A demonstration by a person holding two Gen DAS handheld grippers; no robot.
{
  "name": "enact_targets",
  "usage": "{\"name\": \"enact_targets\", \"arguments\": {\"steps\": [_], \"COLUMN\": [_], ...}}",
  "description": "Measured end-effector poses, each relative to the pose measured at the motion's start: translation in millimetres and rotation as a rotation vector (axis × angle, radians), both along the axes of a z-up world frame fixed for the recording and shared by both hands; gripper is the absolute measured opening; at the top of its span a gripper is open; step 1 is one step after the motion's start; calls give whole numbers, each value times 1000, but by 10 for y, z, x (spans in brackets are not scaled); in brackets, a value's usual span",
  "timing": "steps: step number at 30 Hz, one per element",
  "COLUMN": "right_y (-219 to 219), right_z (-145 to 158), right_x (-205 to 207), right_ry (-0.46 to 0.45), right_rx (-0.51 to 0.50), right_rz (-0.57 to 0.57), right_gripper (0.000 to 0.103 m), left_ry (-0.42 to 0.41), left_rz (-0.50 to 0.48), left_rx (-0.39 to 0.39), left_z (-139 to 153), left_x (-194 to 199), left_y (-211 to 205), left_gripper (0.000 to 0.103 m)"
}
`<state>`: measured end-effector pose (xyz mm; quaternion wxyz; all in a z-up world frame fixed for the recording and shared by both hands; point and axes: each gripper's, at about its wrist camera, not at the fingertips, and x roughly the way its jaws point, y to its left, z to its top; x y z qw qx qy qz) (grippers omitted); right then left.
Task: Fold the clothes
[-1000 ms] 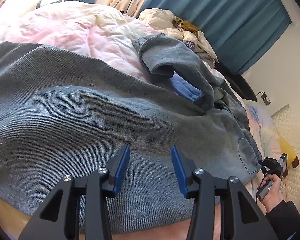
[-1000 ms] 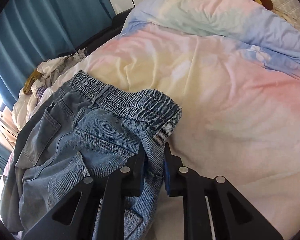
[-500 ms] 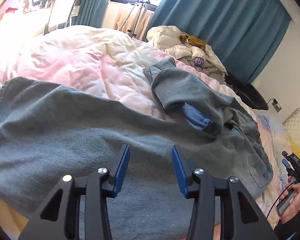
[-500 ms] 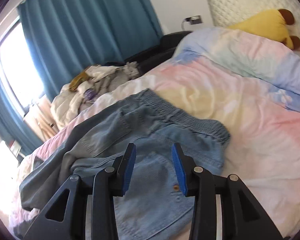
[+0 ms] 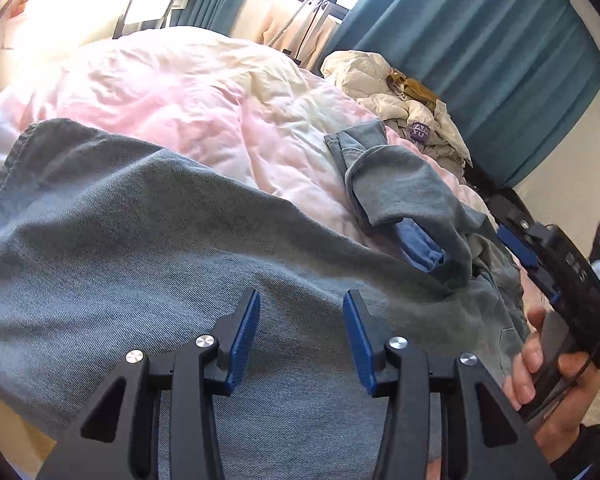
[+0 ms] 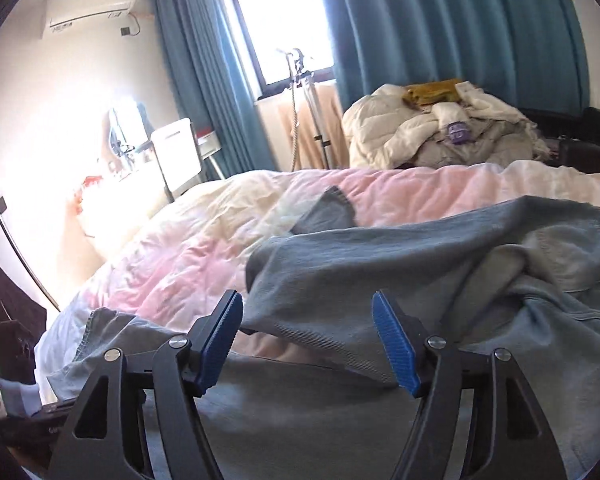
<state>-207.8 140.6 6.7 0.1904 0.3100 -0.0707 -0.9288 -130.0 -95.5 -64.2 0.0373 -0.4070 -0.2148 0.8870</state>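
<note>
Two claws hang over one pair of grey-blue jeans [image 5: 148, 264] spread across the bed's pink and cream duvet [image 5: 188, 92]. Taking the jeans as the landmark: the left claw [image 5: 300, 334] sits above the broad leg panel at their near end, its blue pads parted with nothing between them; the denim lies just beyond and beneath the tips, and contact cannot be told. That leg's hem reaches toward the left edge of the duvet. The other leg [image 5: 404, 184] is folded back on itself farther along, showing a brighter blue inner face.

The right claw [image 6: 308, 340] is at the jeans' other side, held in a hand [image 5: 556, 376] seen at the right edge of the left wrist view. Its jaws are opening, with no cloth between the pads; a raised fold of denim [image 6: 420, 268] lies just past the tips and a flatter stretch runs under them. Beyond the jeans, at the far side of the bed, is a heap of pale clothes [image 6: 432, 132] before teal curtains [image 6: 452, 24].
</note>
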Motion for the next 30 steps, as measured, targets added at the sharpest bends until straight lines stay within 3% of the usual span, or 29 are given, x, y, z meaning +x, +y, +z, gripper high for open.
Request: {"name": "enact_targets", "arguments": {"steps": [5,8,10,12,14,17,23,27,30], "right_y": [-606,-763,-767,-717,-647,-438,220,883,1388], "right_z": [-302,-517,-682,-785,-779,-605,140,509,518], "right_x": [-418,-610,-756,-834,-833,-779,-657,-670,-656], "right_ry": [-38,-83,-167,-207,-183,-136,4,32,-5], "right_rx": [124,184,209,230,254,200,60,-48,-132], "right_rz": [9,-13,-29,-45,-65,-96,-202,-282,-321], "right_gripper": [69,69,67,48,16,8,7,7,7], "left_ry": [60,42,20,0,0,8,19,26,29], "left_rz": [-38,-52,-55,-52,-49,-50,-58,-69,-73], "left_rx": [-155,-125,-86,-63,-49,-56,-91,-119,-131], "left_z": [12,-104,-203,-274,-291,-284,-275,-274,-278], "left_x": [-41,-132,-186,-217,-220,-205,-175,-164,-159], "left_y": [80,35,-7,-26,-34,-9,89,170,213], "left_gripper": [44,44,44,44,44,44,44,44,44]}}
